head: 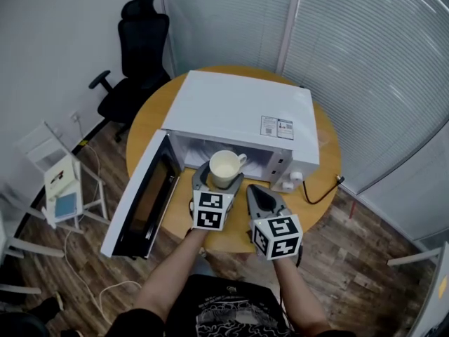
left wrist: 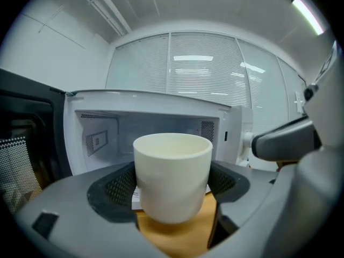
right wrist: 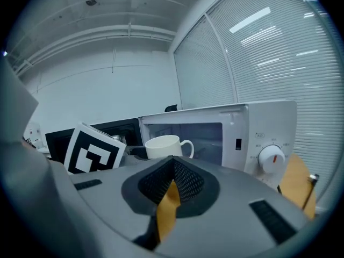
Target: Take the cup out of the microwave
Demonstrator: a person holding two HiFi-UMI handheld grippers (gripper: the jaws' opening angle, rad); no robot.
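Note:
A cream cup (head: 226,167) with a handle hangs just in front of the open white microwave (head: 238,111), clear of the cavity. My left gripper (head: 219,181) is shut on it, a pad against each side. In the left gripper view the cup (left wrist: 172,171) fills the space between the jaws, above the wooden table, with the empty cavity (left wrist: 156,128) behind. My right gripper (head: 261,196) hovers just right of the cup, shut and holding nothing. In its own view the right gripper (right wrist: 172,168) has its tips together, and the cup (right wrist: 164,145) shows beyond them.
The microwave door (head: 144,195) swings wide to the left, past the round table (head: 147,125) edge. A power cable (head: 323,188) trails at the table's right. A black office chair (head: 137,55) and a white rack (head: 59,181) stand on the floor at left. The microwave's dial (right wrist: 271,157) faces me.

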